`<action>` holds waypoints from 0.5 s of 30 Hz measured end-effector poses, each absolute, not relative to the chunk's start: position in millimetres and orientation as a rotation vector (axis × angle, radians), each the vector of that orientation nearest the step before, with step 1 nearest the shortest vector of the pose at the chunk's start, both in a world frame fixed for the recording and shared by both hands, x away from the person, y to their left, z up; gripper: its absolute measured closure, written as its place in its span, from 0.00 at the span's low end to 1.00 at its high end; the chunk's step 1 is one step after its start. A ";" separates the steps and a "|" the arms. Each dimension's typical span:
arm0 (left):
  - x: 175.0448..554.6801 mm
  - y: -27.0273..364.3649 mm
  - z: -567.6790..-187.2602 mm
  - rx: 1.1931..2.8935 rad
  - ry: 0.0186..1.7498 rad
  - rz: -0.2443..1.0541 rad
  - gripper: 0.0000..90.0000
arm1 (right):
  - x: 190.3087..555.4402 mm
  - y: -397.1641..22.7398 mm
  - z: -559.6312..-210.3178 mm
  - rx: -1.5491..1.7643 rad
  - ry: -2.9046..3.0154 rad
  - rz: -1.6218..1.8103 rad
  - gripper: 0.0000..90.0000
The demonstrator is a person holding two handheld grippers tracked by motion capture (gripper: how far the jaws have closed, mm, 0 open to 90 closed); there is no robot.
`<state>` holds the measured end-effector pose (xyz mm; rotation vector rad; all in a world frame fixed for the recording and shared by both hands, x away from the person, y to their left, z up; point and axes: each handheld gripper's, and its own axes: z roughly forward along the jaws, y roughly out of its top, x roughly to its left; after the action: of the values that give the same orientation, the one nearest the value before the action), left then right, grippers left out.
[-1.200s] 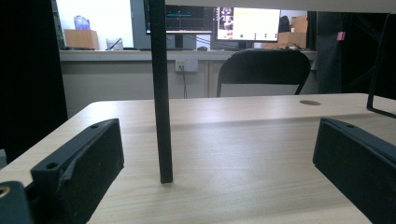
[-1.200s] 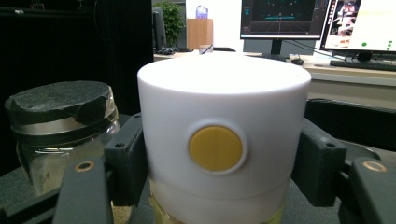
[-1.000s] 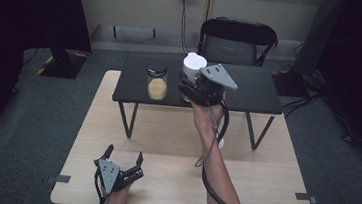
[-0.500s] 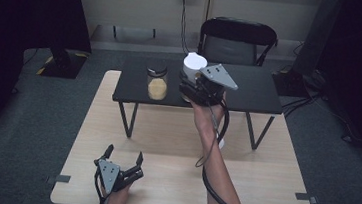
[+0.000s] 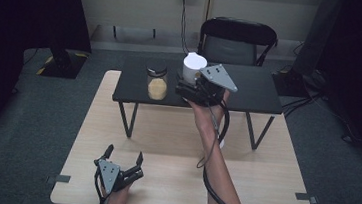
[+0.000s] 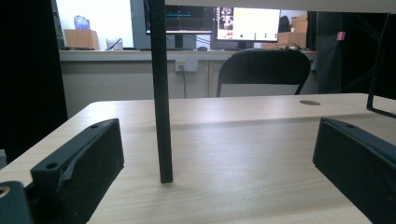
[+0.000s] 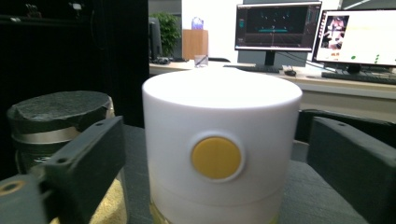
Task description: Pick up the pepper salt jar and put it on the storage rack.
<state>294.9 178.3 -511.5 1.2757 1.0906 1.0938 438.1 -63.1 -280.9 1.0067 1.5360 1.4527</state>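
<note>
Closing squarely on the white canister (image 7: pixel 219 149) matters: the right gripper's (image 7: pixel 219 186) jaws, just opened, flank it untouching, near the shelf's (image 5: pixel 255 89) front edge.

The left gripper (image 5: pixel 122 169) rests spread.

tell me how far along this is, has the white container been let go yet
Done: the white container stands on the black shelf beside the lidded jar. In hand: the right gripper has just been opening; its jaws stand apart on either side of the container, with gaps showing, so it looks released. Left: drawing that gripper back. The left gripper rests open on the wooden table.
</note>
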 end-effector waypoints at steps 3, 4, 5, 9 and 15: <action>294.9 178.3 -511.5 1.276 1.091 1.094 0.02 | 438.7 -63.2 -282.6 1.004 1.530 1.460 0.00; 294.9 178.3 -511.5 1.276 1.091 1.094 0.02 | 438.9 -63.3 -282.8 1.004 1.531 1.464 0.00; 294.9 178.3 -511.5 1.276 1.091 1.094 0.02 | 438.7 -63.4 -282.9 1.003 1.530 1.460 0.00; 294.9 178.2 -511.5 1.275 1.091 1.094 0.02 | 436.4 -64.4 -281.9 0.995 1.517 1.465 0.00; 295.0 178.2 -511.5 1.274 1.090 1.094 0.02 | 433.1 -66.6 -279.6 0.986 1.511 1.475 0.00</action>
<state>295.0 178.2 -511.5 1.2742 1.0904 1.0938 433.1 -66.6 -279.6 0.9860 1.5113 1.4750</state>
